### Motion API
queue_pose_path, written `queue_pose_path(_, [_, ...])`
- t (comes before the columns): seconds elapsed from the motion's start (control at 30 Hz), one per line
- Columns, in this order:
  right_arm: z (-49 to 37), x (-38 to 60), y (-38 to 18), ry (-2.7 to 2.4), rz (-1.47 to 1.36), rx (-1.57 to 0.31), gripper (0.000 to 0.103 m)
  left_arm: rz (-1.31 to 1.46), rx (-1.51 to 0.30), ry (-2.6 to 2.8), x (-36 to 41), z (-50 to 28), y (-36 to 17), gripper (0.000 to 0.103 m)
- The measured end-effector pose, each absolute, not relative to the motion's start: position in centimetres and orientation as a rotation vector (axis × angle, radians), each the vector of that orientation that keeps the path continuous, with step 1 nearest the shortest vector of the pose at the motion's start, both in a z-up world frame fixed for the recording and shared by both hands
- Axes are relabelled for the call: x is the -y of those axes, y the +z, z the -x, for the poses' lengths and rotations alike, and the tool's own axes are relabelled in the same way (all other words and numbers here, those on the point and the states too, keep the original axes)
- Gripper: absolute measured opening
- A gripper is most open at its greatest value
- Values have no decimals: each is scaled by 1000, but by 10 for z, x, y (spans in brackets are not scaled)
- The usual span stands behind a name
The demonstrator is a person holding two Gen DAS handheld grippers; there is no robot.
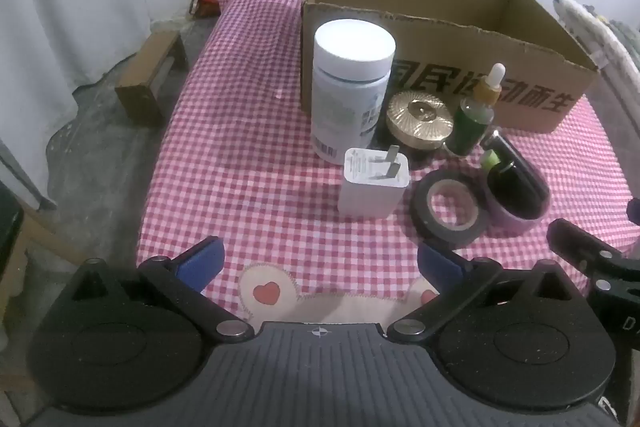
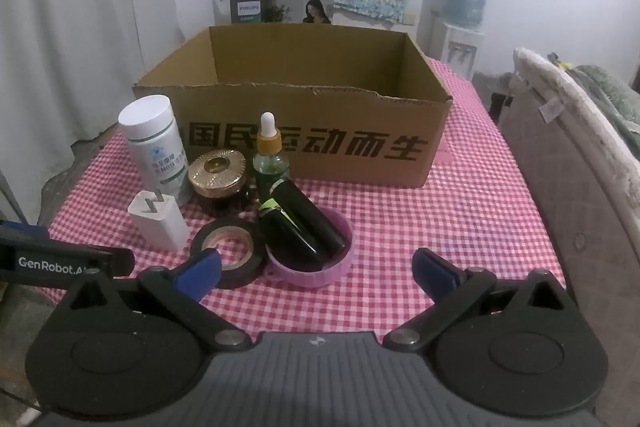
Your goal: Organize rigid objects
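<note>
Beside the open cardboard box (image 2: 304, 147), bottle (image 1: 352, 87), charger (image 1: 374, 187) and tape roll (image 1: 450, 213) wait clustered for packing; left gripper (image 1: 318, 259) and right gripper (image 2: 316, 267) hover spread, empty.

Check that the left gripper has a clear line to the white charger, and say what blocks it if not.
Nothing visible blocks it. The left gripper is open, with only bare checked cloth between its jaws and the white charger. The black tape roll lies just to the charger's right.

Small items clustered before an open cardboard box (image 2: 304, 151)

White-capped bottle (image 2: 154, 147), gold lid (image 2: 217, 169) and dropper bottle (image 2: 270, 157) stand upright; white charger (image 2: 158, 223) and black tape roll (image 2: 228, 253) lie nearer; dark tubes (image 2: 304, 227) lean in a pink lid (image 2: 320, 273).
</note>
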State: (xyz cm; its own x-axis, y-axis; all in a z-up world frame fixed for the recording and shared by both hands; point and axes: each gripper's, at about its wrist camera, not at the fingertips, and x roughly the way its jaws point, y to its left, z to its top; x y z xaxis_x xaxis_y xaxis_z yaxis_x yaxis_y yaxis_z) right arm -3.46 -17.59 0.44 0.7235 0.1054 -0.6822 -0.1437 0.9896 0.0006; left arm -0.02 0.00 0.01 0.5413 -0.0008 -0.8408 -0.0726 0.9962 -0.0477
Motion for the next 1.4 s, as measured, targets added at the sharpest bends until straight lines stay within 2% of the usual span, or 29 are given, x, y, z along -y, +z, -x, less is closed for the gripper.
queue_pose_path(1.4, [31, 179, 4, 134, 51, -745, 103, 35, -1005, 36, 8, -2, -3, 103])
